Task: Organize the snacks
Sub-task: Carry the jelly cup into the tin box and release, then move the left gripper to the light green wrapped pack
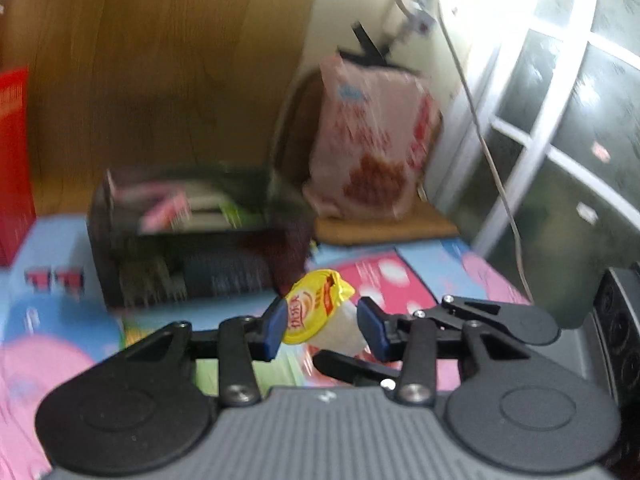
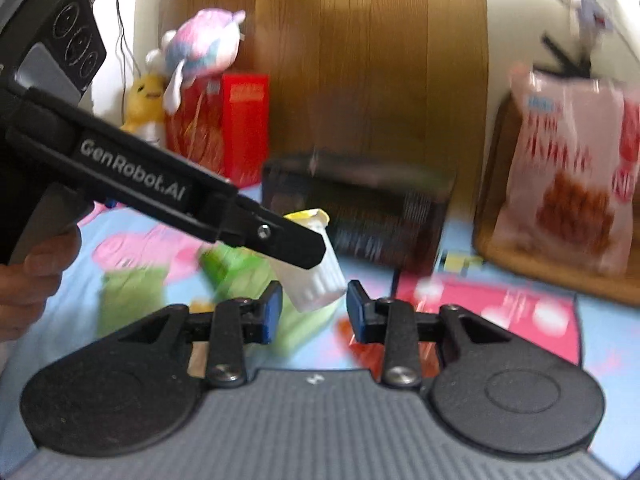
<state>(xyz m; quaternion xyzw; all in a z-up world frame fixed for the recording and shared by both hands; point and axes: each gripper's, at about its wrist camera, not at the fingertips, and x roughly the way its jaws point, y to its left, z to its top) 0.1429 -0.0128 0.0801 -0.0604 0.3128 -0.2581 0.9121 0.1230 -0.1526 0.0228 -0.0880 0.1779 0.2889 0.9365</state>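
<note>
My left gripper is shut on a white jelly cup with a yellow foil lid, held tilted above the cartoon-print mat. The same cup shows in the right wrist view, pinched by the left gripper's black fingers. My right gripper is open and empty just below the cup, its blue pads either side of the cup's base. A black mesh organizer basket with pink and green packets stands behind; it also shows in the right wrist view.
A large pink snack bag leans on a wooden board at the back right. A red box and plush toys stand at the back left. Green packets lie on the mat. A wooden panel wall is behind.
</note>
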